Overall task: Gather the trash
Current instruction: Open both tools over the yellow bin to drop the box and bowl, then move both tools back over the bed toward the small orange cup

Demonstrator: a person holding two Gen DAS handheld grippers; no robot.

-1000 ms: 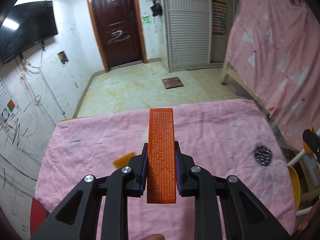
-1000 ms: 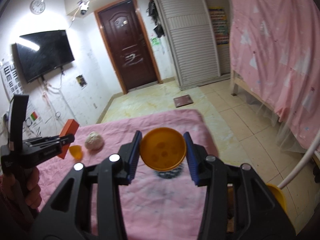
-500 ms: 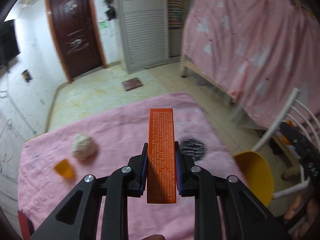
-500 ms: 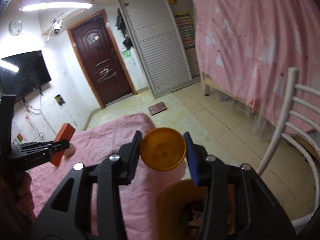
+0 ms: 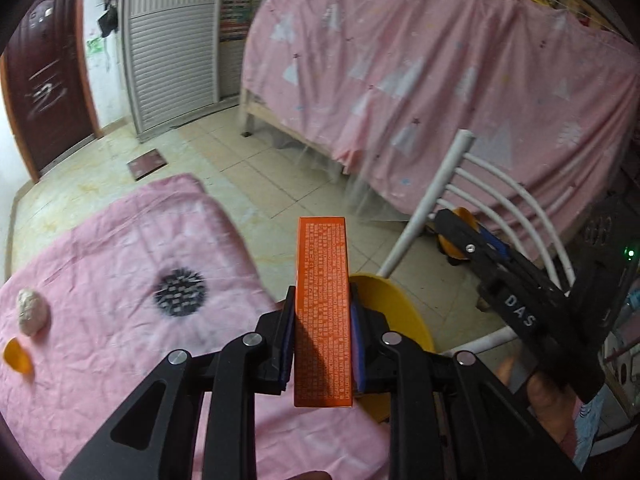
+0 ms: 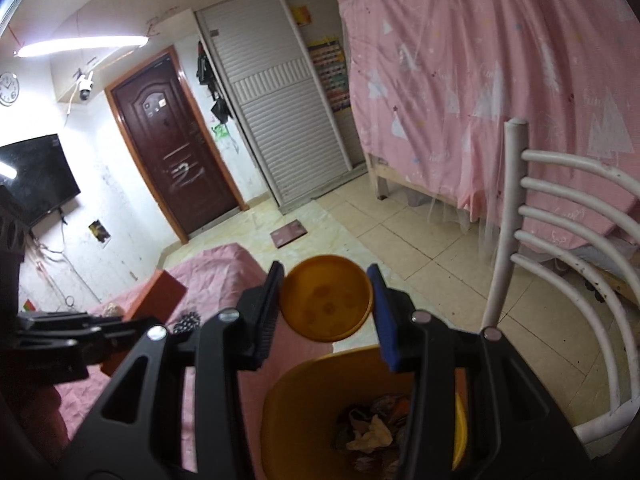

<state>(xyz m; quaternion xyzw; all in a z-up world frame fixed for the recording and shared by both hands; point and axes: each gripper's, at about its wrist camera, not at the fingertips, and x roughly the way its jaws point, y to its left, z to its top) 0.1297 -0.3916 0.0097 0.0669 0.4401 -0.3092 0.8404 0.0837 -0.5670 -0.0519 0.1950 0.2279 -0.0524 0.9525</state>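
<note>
1. The left gripper (image 5: 323, 322) is closed on a long, flat orange box (image 5: 323, 308) with fine white print; the box stands upright between the blue pads.
2. The right gripper (image 6: 326, 306) holds a round orange lid (image 6: 326, 298), smooth plastic with some dark spots, directly above the yellow bin (image 6: 280, 404).
3. The bin is round plastic, and crumpled paper and wrappers lie inside it.
4. The surface (image 5: 100, 264) has a wrinkled pink cloth with a dark spiky print.
5. On this cloth, at the left, a rough whitish crumpled ball (image 5: 31, 311) lies just beside a small orange piece (image 5: 17, 356).
6. A white metal chair (image 6: 560, 240) stands beside the bin.
</note>
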